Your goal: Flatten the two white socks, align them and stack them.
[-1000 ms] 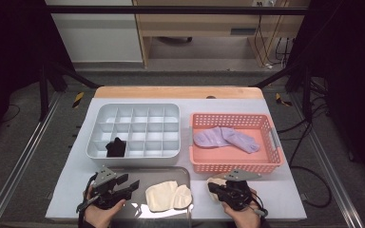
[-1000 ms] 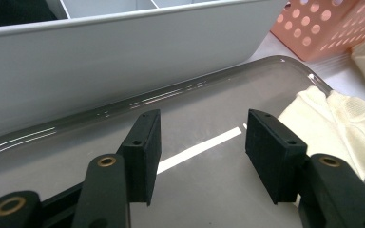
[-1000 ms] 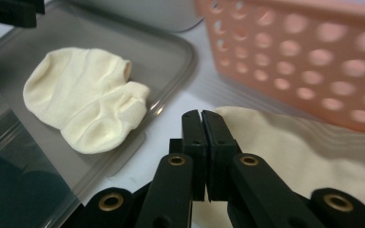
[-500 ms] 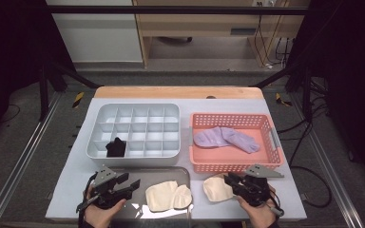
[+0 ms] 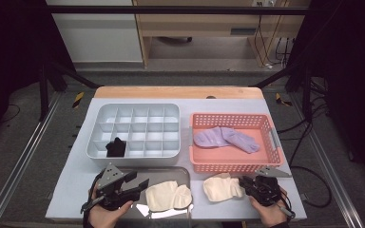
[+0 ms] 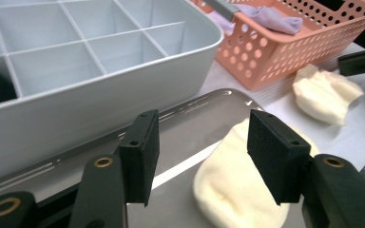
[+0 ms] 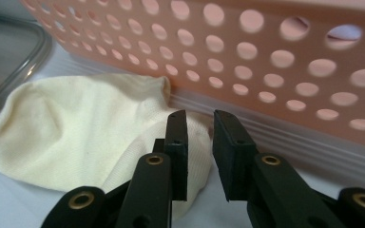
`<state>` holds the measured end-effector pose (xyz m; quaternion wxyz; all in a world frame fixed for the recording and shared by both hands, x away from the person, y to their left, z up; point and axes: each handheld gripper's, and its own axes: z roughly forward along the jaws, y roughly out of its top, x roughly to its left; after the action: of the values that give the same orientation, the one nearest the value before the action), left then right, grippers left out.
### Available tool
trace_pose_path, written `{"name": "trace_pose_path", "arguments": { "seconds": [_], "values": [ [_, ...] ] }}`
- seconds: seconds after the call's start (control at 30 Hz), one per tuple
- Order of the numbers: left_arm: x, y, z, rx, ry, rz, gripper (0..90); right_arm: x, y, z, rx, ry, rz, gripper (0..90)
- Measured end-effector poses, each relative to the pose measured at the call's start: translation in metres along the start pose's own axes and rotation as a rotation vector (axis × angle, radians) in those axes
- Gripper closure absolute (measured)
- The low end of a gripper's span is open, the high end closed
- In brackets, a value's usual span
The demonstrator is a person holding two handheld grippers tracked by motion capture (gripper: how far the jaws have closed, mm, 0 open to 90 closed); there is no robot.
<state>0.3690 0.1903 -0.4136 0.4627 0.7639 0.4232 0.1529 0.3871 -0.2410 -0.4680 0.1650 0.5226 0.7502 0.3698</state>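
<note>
Tongs nearest: left tongs [image 6: 199, 152] spread wide, empty, over a cream sock [image 6: 233, 185] on the steel tray [image 6: 180, 118]. Right tongs [image 7: 199, 142], jaws lately parted, narrow gap, nothing pinched, just beside another plain cream sock [image 7: 76, 128] bunched on the counter [image 5: 76, 175] against the pink basket [image 7: 275, 61]. No writing readable.

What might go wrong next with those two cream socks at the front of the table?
1. The right gripper has narrow open jaws at the edge of the cream sock on the table; closing there may catch only a thin fold that slips.
2. That sock lies close against the pink basket, so a jaw might snag its wall.
3. The left gripper hovers open over the sock on the metal tray; pressing down could slide it.
</note>
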Motion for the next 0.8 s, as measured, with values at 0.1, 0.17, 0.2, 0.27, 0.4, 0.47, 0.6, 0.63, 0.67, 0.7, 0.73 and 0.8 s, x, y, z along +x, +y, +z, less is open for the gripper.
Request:
{"name": "trace_pose_path", "arguments": {
  "seconds": [0.1, 0.17, 0.2, 0.27, 0.4, 0.47, 0.6, 0.63, 0.67, 0.7, 0.73, 0.8],
  "values": [
    [-0.01, 0.009, 0.008, 0.014, -0.022, 0.018, 43.7, 0.0, -0.001, 0.004, 0.019, 0.015, -0.003, 78.7],
    [-0.016, 0.014, 0.014, 0.024, -0.033, 0.023, 43.7, 0.0, -0.002, 0.006, 0.035, 0.017, -0.003, 80.9],
    [-0.019, 0.016, 0.017, 0.029, -0.041, 0.025, 43.7, 0.0, -0.003, 0.006, 0.043, 0.018, -0.003, 82.5],
    [-0.026, 0.02, 0.023, 0.029, -0.058, 0.022, 43.7, 0.002, -0.003, 0.008, 0.06, 0.021, -0.015, 86.3],
    [-0.038, 0.025, 0.035, 0.046, -0.085, 0.028, 43.9, 0.006, -0.001, 0.008, 0.07, 0.021, -0.033, 90.0],
    [-0.045, 0.026, 0.042, 0.053, -0.095, 0.036, 44.1, 0.006, 0.0, 0.004, 0.055, 0.009, -0.038, 90.0],
    [-0.06, 0.027, 0.058, 0.069, -0.112, 0.053, 44.6, 0.002, 0.003, -0.006, -0.007, -0.015, -0.032, 90.0],
    [-0.064, 0.027, 0.062, 0.073, -0.114, 0.058, 44.8, 0.002, 0.003, -0.007, -0.01, -0.011, -0.027, 90.0],
    [-0.068, 0.027, 0.066, 0.074, -0.117, 0.061, 44.9, 0.001, 0.003, -0.006, -0.007, -0.015, -0.024, 90.0],
    [-0.072, 0.027, 0.07, 0.071, -0.117, 0.071, 45.2, 0.001, 0.002, -0.006, -0.005, -0.008, -0.013, 88.1],
    [-0.076, 0.026, 0.073, 0.068, -0.118, 0.074, 45.5, 0.0, 0.001, -0.005, 0.004, -0.006, -0.02, 85.8],
    [-0.084, 0.024, 0.082, 0.069, -0.113, 0.083, 46.1, 0.001, -0.001, -0.003, 0.01, -0.003, -0.027, 82.9]
  ]
}}
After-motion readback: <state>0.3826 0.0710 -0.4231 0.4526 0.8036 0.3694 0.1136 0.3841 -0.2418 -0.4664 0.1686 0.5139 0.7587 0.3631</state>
